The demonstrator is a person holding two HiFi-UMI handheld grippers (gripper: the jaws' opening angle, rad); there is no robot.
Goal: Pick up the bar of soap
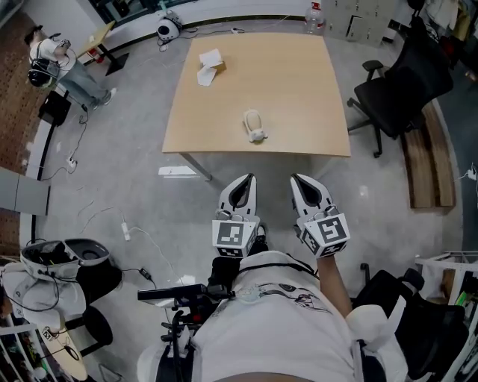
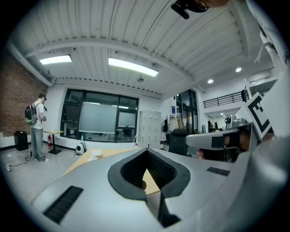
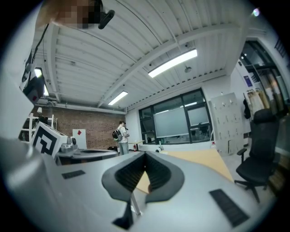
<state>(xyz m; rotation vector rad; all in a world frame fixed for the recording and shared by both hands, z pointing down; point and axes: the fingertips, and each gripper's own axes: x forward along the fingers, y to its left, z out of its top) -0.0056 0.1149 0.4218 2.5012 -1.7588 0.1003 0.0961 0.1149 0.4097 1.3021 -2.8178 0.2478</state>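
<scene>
A pale, oval bar of soap [image 1: 255, 125] lies near the front edge of the light wooden table [image 1: 299, 82]. A small white and tan box [image 1: 210, 66] sits at the table's far left. Both grippers hang side by side over the floor, short of the table's near edge and pointing at it. My left gripper [image 1: 249, 180] has its jaws closed together with nothing between them, as the left gripper view [image 2: 146, 150] also shows. My right gripper [image 1: 296, 180] is shut and empty too [image 3: 145, 155]. Neither touches the soap.
A black office chair [image 1: 399, 86] stands right of the table, with a wooden bench [image 1: 427, 160] beyond it. A water bottle [image 1: 314, 15] stands at the table's far edge. Cables [image 1: 134, 239] and gear [image 1: 52, 261] lie on the floor at left. A person [image 1: 51, 54] stands far left.
</scene>
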